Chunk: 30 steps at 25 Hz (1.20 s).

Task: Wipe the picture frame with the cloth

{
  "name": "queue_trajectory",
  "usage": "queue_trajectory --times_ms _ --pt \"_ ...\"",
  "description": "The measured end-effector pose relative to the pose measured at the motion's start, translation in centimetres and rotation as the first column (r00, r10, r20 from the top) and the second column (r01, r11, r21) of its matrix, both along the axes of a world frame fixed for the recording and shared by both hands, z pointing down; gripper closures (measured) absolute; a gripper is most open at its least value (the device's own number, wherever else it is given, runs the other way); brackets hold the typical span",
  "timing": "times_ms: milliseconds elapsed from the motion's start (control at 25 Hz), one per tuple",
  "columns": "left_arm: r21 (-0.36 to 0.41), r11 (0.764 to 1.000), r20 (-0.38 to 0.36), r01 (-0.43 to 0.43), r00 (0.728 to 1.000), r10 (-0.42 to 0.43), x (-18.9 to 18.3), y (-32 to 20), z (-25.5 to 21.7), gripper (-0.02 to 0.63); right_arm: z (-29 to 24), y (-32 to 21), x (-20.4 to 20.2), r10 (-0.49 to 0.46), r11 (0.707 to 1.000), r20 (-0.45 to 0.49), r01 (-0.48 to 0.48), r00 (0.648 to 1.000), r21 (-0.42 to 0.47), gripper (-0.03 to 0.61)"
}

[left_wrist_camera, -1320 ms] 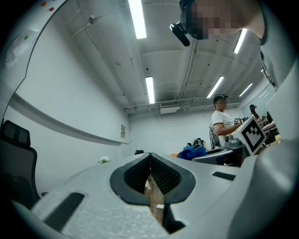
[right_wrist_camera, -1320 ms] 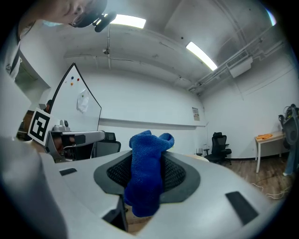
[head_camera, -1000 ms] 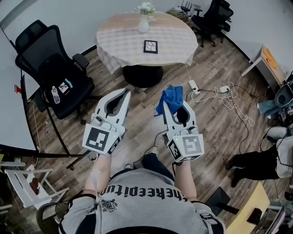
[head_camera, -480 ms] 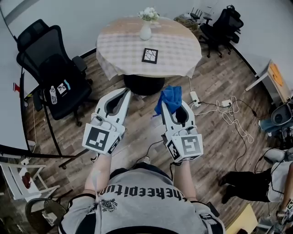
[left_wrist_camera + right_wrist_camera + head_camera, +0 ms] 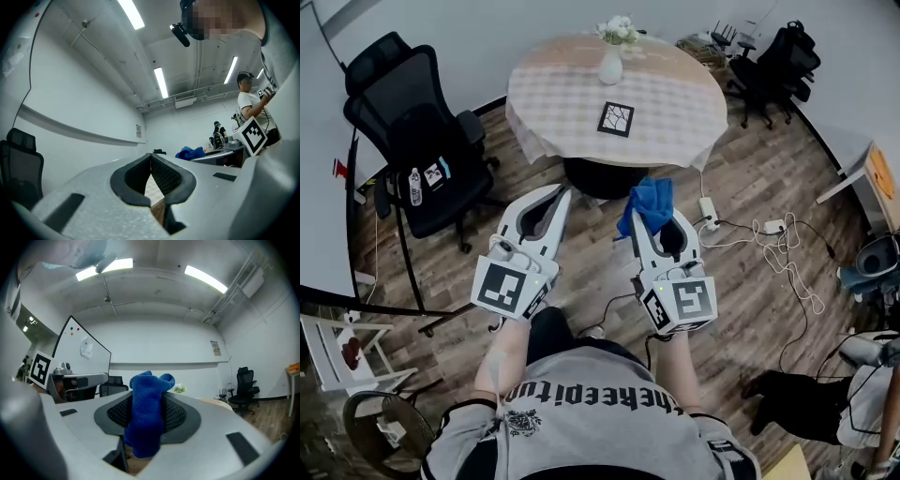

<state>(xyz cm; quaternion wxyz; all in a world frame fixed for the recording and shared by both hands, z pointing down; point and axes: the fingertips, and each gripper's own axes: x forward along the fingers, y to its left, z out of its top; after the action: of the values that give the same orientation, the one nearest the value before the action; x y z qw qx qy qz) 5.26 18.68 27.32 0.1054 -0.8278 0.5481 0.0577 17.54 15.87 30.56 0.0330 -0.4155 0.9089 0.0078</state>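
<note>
Shirt print: the grey cotton T-shirt (image 5: 609, 427) at the near edge of the head view carries one line of black lettering, roughly "thekeepitun"; folds cut off its ends.
Shirt emblem: small black crest (image 5: 521, 422) left of that line, too fine to read.
Left cube: black-and-white square marker (image 5: 505, 286) on the left claw (image 5: 562, 191); blocks only, no letters or numbers.
Right cube: matching square block marker (image 5: 687, 302) on the right claw (image 5: 657, 214); again no letters.
Far wall, right gripper view: small pale paper notice (image 5: 215, 348), print too small to read.
Far wall, left gripper view: small white wall sheet (image 5: 138, 131), unreadable.
Chair: little labelled bottle (image 5: 414, 186) on the black office chair (image 5: 403, 89) at the left, label illegible.
</note>
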Motion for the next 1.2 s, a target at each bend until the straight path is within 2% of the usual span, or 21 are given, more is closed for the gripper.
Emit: queue_trajectory --times_ms 440,920,1200 --pt "-0.028 0.999 -0.007 -0.038 0.999 0.038 -3.2 -6.3 0.4 0.597 0.3 -5.9 -3.1 0.034 0.999 0.002 -0.034 0.999 -0.028 0.425" --pt "-0.024 0.988 -0.003 -0.155 0.988 0.155 -8.0 -14.7 -0.1 0.597 -0.3 -12.9 -7.9 0.141 0.990 -0.002 -0.141 0.990 -0.018 0.424" --pt "-0.021 0.977 -0.008 -0.210 0.978 0.210 -11.1 -17.9 0.0 0.598 -0.3 -15.6 -10.9 0.201 0.979 0.010 -0.200 0.980 -0.021 0.425"
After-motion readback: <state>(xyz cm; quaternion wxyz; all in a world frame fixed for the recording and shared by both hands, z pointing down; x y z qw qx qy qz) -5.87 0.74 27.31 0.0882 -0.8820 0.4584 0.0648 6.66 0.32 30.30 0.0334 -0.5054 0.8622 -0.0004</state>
